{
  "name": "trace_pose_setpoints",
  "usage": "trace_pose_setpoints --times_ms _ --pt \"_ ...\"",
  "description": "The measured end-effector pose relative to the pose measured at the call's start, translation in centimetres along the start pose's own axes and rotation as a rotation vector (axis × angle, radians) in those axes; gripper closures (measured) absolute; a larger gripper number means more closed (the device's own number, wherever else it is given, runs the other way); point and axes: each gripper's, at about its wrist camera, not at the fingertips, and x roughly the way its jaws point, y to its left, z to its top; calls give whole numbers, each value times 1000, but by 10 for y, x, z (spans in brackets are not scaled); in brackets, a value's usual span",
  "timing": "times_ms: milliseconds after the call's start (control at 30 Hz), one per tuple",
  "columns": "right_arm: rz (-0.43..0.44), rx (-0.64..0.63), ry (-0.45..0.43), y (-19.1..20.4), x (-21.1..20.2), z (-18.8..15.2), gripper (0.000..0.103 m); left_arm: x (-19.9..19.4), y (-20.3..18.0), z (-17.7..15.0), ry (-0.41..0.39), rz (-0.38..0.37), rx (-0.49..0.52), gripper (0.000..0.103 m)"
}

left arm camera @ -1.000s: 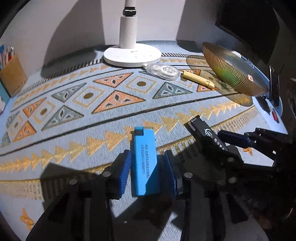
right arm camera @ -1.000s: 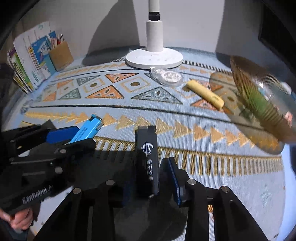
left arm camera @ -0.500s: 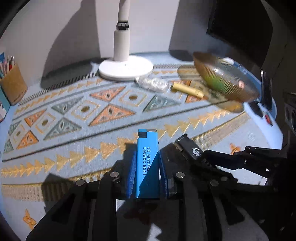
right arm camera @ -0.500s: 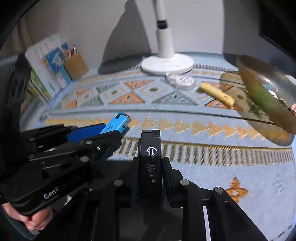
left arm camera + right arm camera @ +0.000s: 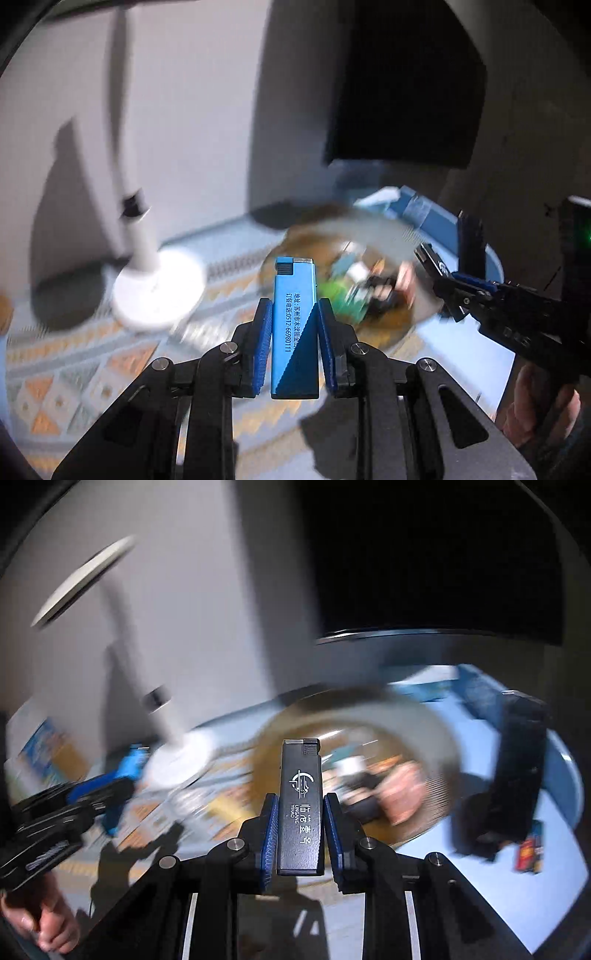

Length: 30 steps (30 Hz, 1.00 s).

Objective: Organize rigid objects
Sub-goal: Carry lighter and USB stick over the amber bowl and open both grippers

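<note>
Motion blur is smearing nearly everything beyond the fingers in both wrist views: the patterned mat [image 5: 74,373] is showing only as streaks, the white lamp base [image 5: 159,291] is losing its edges, and the ribbed glass bowl [image 5: 424,731] is holding several small items that are too blurred to name. The black screen [image 5: 443,554] is running off the top of the frame. The left gripper [image 5: 294,343] is clamping the blue lighter [image 5: 294,325] between its blue pads, upright, raised off the mat, cap in front of the bowl. The right gripper [image 5: 300,830] is likewise squeezing the black lighter [image 5: 300,805], upright, before the bowl. The person's hands are appearing only at the frame edges.
</note>
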Motion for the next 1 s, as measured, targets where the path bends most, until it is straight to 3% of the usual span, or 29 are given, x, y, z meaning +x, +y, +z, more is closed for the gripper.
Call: trace_pose_setpoints --times_ms 200,500,733,767,833,867,900,1000 --pt "-131 121 9 -63 30 31 79 69 -16 33 50 -91 -17 82" --pt "-129 142 115 -83 85 32 79 159 -46 21 190 -120 2 82" --pt "-99 121 148 -80 104 29 79 175 -50 17 214 -128 10 81" --pt "-88 119 154 -80 106 30 78 174 -49 19 213 -135 7 77" --pt "-58 130 148 -82 103 32 73 166 -44 21 216 -140 -9 40" --pt "-50 148 131 -85 96 33 60 159 -40 23 204 -147 -23 32" --pt "-49 159 107 -87 87 33 49 146 -34 24 168 -159 -33 27" --pt "-51 171 55 -89 62 33 48 111 -18 25 110 -143 -34 27"
